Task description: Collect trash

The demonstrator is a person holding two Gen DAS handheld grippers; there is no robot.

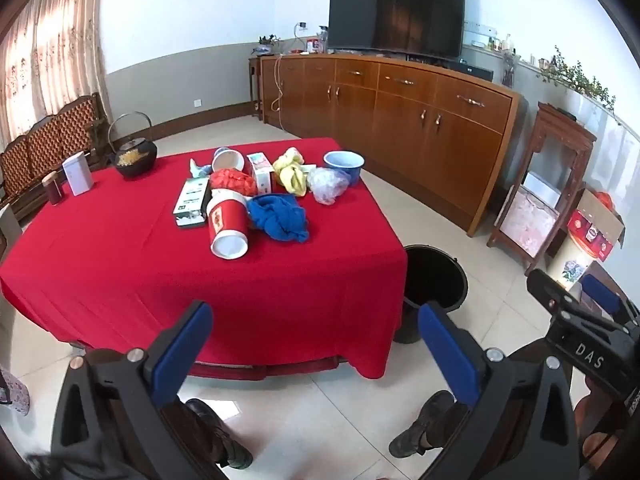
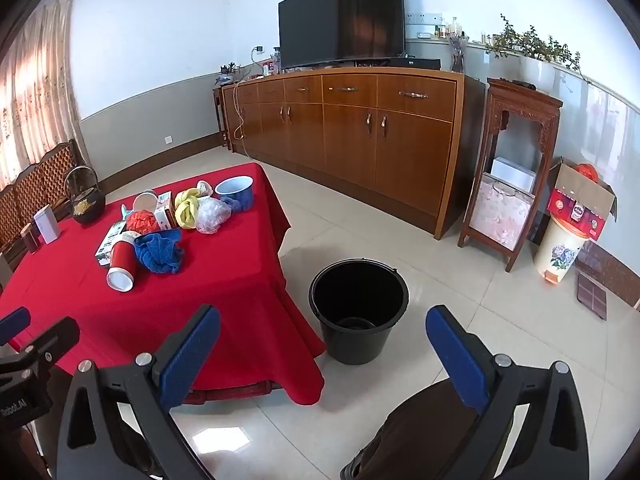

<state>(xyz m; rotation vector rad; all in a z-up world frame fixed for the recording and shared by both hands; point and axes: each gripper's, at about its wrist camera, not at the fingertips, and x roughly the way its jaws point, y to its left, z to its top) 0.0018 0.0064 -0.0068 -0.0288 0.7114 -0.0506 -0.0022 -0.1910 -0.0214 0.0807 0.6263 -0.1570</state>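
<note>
Lying on its side, red cup [image 1: 228,226] mouth faces camera.

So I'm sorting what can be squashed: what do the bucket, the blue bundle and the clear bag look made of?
Bucket: probably plastic, black, smooth with a slight sheen on its rim. Blue bundle: soft cloth, matte and fuzzy, knotted into folds. Clear bag: thin plastic film, translucent, crinkled and glinting.

I see a dark TV [image 2: 342,16] on a long wooden sideboard [image 2: 348,136] at the far wall. Right of it: carved wooden stand [image 2: 516,160], then a floral bin [image 2: 560,254] topped by an open cardboard box [image 2: 582,198]. Curtain [image 1: 52,48] far left.
</note>
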